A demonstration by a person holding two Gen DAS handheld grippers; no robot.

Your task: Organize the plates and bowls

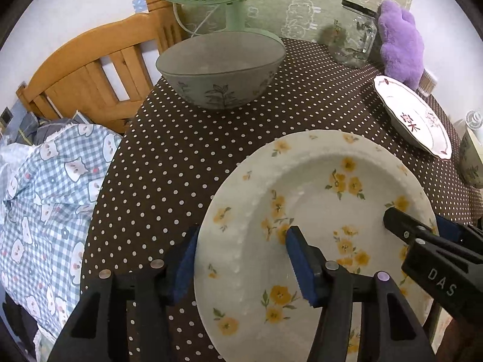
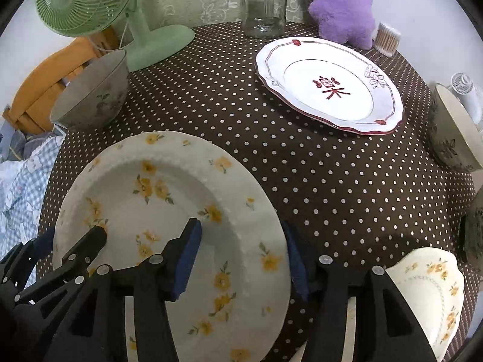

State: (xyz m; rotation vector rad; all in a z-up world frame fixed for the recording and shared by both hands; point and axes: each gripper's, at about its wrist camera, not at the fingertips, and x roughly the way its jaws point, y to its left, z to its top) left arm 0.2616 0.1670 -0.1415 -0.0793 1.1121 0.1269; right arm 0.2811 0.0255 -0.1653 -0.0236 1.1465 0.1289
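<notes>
The left gripper (image 1: 241, 259) straddles the left rim of the yellow-flowered plate (image 1: 317, 187) — one blue pad outside the edge, the other over the plate's well — and the right gripper (image 2: 241, 256) straddles the opposite rim the same way. Each pair of pads sits close on the rim, but whether they actually press it I cannot tell. The plate lies on the polka-dot bench (image 2: 271, 157), directly under both grippers. Ahead of the left gripper stands a grey-green bowl (image 1: 220, 69); ahead and to the right of the right gripper lies a white plate with a red character (image 2: 329, 87). Just right of the right gripper sits a small yellow-flowered bowl (image 2: 428, 289), and another bowl (image 2: 452, 132) stands at the bench's far right edge.
</notes>
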